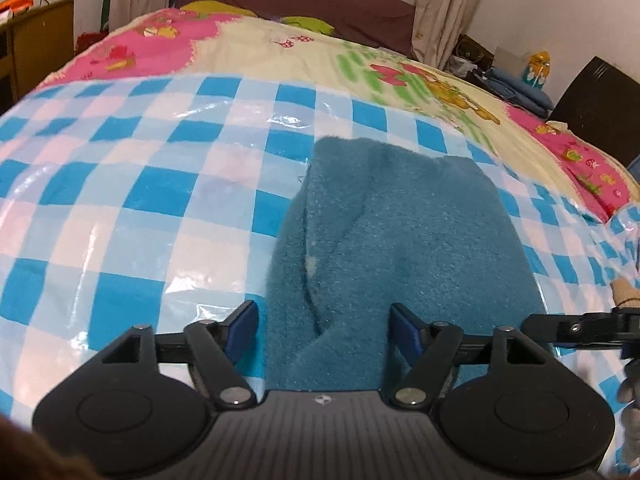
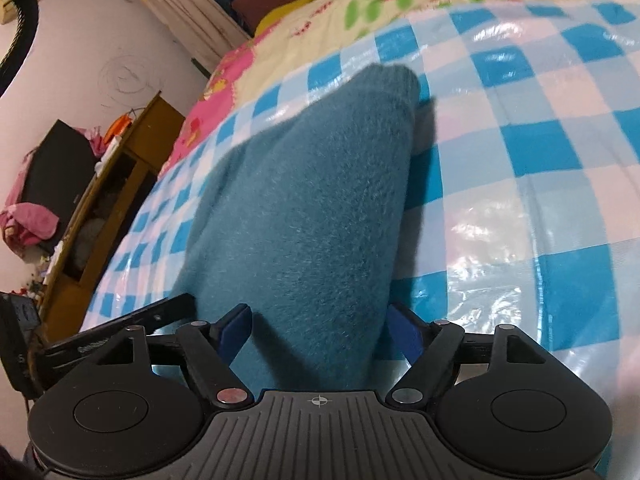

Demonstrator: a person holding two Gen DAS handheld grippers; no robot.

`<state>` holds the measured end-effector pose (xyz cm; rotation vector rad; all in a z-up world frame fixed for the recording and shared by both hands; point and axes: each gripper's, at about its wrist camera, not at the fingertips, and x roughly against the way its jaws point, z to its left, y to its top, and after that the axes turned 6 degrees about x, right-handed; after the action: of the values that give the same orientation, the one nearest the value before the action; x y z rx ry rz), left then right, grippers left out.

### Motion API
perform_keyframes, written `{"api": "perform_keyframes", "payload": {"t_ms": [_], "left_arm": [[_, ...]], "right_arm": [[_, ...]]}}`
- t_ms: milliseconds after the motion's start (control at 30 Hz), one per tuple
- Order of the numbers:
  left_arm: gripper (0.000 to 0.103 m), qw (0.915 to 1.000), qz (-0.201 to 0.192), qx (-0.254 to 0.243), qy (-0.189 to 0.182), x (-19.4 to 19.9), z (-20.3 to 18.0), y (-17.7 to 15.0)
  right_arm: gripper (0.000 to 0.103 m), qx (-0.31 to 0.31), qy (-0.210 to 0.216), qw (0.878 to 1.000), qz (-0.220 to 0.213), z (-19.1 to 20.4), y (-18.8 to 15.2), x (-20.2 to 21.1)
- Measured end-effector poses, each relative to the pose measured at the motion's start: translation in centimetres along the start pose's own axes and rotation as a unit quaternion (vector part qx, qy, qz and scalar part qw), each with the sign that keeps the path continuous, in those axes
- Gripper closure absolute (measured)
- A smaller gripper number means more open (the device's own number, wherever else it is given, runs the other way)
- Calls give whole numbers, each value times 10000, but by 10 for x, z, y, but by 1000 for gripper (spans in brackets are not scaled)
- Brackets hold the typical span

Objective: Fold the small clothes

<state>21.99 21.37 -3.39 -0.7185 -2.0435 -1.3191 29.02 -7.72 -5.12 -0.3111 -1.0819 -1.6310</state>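
While it lies on the blue-and-white checked plastic sheet point(image 1: 140, 184), the teal fleece garment point(image 1: 384, 224) is bunched into a long, thick shape with a deep crease running along its left part in the left wrist view. Its near end reaches down between the blue pads of the left gripper point(image 1: 323, 330), whose jaws stand apart; the pads are just beside the cloth on both sides, and I cannot see that they press it. In the right wrist view the same garment point(image 2: 312, 208) rises like a tall cone, and its near part sits between the jaws of the right gripper point(image 2: 320, 330), which are also apart and do not clamp the fleece. Part of the other gripper's black frame shows at the edge of each view. Under the sheet is a bed cover point(image 1: 256, 40) with pink borders and cartoon prints. Beyond the bed hang pale curtains point(image 1: 444, 8), and a wooden cabinet point(image 2: 120, 176) stands beside the wall.
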Motion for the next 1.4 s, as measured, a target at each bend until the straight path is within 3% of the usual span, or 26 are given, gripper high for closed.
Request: {"api": "perform_keyframes", "payload": {"t_ms": [67, 133, 333, 400, 533, 767, 1033, 1200, 1267, 1400], "left_arm": [[13, 10000, 24, -35, 2, -6, 1, 0], [8, 10000, 43, -28, 0, -11, 4, 1], [9, 9956, 456, 397, -714, -25, 14, -2], [8, 9949, 544, 398, -755, -31, 9, -6], [10, 9934, 645, 462, -825, -34, 2, -12], [11, 9928, 789, -36, -901, -17, -33, -33], [13, 9804, 1103, -72, -1629, 24, -72, -86], [19, 9834, 1278, -371, -1236, 24, -86, -125], [20, 9841, 1278, -157, -1220, 28, -80, -123], [20, 9921, 813, -239, -925, 57, -73, -102]], "right_arm": [[22, -134, 156, 9998, 46, -3, 0, -7], [16, -116, 171, 9998, 79, -4, 1, -13], [10, -476, 570, 9971, 158, -18, -1, -28], [10, -580, 605, 9963, 161, -19, -4, -36], [19, -443, 487, 9977, 144, -13, -7, -32], [33, -338, 450, 9982, 184, -22, -14, 7], [36, -147, 194, 9995, 215, -28, -49, 79], [31, -128, -373, 9983, 433, -42, -83, 93], [31, -266, -368, 9987, 209, -44, -88, 104], [31, 9, -525, 9979, -371, -31, -91, 139]]}}
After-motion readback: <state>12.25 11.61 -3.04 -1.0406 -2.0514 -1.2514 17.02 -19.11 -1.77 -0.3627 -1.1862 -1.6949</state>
